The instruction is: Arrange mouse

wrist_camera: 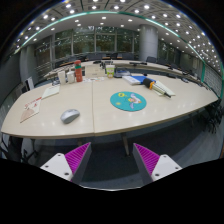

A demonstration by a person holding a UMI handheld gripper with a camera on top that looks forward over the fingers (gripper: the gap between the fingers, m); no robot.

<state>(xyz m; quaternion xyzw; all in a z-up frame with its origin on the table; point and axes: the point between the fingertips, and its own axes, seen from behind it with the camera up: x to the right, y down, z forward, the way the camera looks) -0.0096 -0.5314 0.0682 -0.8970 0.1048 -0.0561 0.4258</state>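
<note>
Gripper view shows the grey mouse [69, 115] lying on the pale table [110, 118], well beyond the fingers and ahead of the left one. A round blue mat [128, 101] sits farther right. The gripper [111, 160] is released, holding nothing.

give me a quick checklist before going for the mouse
1. Mouse in view, on the table: ok.
2. Tongs open, pink pads apart, nothing between them: ok.
3. Tongs near the mouse: not ok, it lies well beyond them, left of their line.
4. Table around the mouse free: ok.
5. Blue round mat unoccupied: ok.
6. Which way the mouse points: cannot tell.
</note>
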